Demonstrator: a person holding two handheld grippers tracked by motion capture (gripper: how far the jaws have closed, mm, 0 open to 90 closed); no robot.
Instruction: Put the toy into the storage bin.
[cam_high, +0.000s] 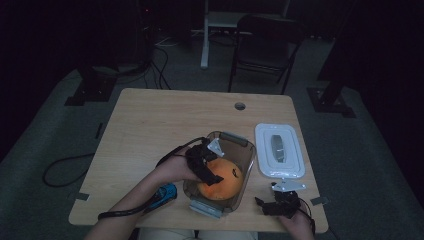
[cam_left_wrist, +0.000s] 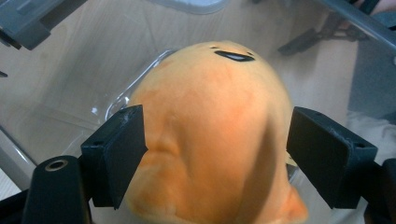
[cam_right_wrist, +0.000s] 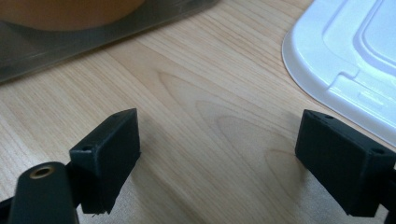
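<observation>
My left gripper stands spread around the orange plush toy lying in the clear container; the left pad touches it, the right stands clear. My right gripper gapes over bare table.

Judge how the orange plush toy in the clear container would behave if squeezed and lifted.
The orange plush toy shows folds and dents, so it probably squashes and feels light. Its fuzzy surface likely resists slipping. Its rounded shape might roll, though the clear container walls should stop it.
</observation>
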